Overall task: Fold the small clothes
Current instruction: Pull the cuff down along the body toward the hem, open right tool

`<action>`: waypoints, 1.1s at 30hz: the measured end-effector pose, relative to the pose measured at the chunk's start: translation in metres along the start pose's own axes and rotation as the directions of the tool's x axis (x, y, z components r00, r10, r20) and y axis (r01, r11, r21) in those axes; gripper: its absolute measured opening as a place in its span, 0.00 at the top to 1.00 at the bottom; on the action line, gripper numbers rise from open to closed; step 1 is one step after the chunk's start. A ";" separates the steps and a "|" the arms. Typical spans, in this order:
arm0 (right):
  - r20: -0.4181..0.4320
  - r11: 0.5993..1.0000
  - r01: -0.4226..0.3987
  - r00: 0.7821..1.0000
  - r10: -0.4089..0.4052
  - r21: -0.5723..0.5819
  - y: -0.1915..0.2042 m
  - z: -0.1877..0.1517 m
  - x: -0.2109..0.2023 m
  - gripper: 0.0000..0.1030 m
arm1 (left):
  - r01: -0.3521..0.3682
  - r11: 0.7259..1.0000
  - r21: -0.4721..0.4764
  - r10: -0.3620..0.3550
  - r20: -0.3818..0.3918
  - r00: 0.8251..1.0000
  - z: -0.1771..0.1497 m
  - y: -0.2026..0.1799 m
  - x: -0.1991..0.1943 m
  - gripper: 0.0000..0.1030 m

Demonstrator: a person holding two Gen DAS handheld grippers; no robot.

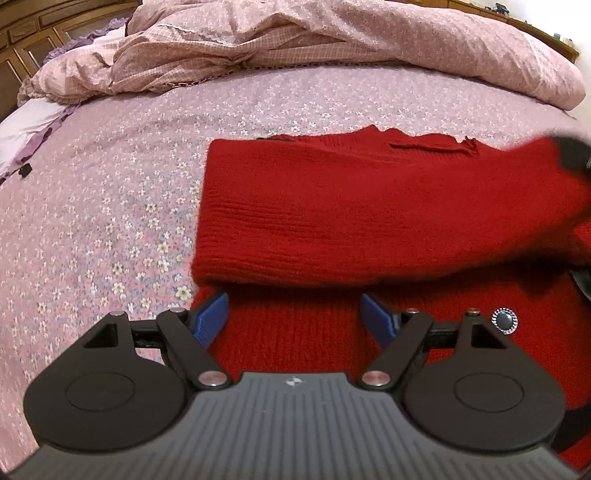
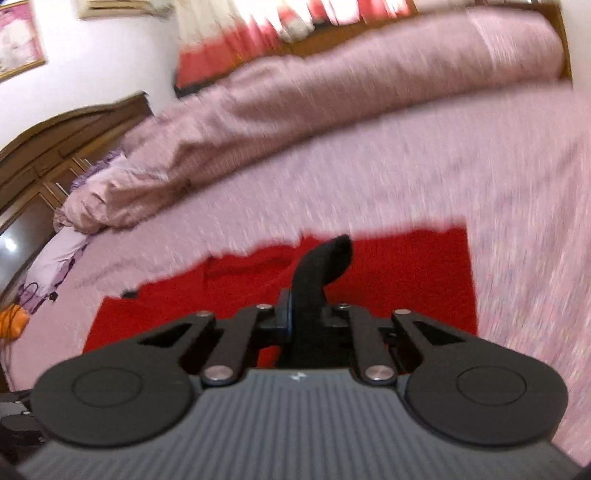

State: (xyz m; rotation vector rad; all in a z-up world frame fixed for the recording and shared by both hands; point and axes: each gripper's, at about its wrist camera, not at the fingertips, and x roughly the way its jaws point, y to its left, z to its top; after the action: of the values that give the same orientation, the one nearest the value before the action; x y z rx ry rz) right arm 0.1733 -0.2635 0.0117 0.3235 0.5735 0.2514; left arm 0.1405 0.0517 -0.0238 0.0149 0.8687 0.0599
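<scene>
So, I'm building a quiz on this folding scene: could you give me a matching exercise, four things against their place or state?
Things:
1. red knitted sweater
2. left gripper
3. right gripper
4. rumpled pink floral quilt

Place or state:
A. heaped at the far side of the bed
B. fingers shut
C. lying partly folded on the floral bedsheet
D. fingers apart, nothing between them

Pairs: 1-C, 2-D, 3-B, 4-A
</scene>
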 end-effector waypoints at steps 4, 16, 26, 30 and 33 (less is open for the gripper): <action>0.106 0.994 0.076 0.992 -0.068 -0.078 0.007 0.021 -0.013 0.87 | 0.011 1.000 -0.023 -0.011 -0.016 1.000 0.003 0.006 0.008 0.20; -0.034 0.971 0.203 0.977 -0.209 -0.125 -0.021 -0.017 0.043 0.84 | 0.037 0.999 -0.002 -0.037 -0.003 0.999 0.005 0.006 -0.005 0.20; 0.015 0.942 0.285 0.958 -0.287 -0.175 -0.004 -0.003 -0.006 0.72 | 0.017 0.999 0.050 -0.022 0.098 0.995 0.037 0.002 -0.016 0.20; 0.000 0.949 0.247 0.968 -0.252 -0.194 -0.003 -0.008 -0.012 0.72 | 0.015 0.998 0.054 -0.018 0.062 0.998 0.048 0.002 0.013 0.20; -0.046 0.941 0.261 0.960 -0.276 -0.216 -0.008 -0.014 0.001 0.72 | -0.002 0.999 0.054 -0.001 0.049 0.999 0.049 0.005 0.032 0.15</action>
State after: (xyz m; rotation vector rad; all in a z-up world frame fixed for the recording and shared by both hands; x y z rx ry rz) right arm 0.1668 -0.2671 -0.0028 0.0304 0.6527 0.0582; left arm 0.1983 0.0593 -0.0161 0.0666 0.8215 0.0362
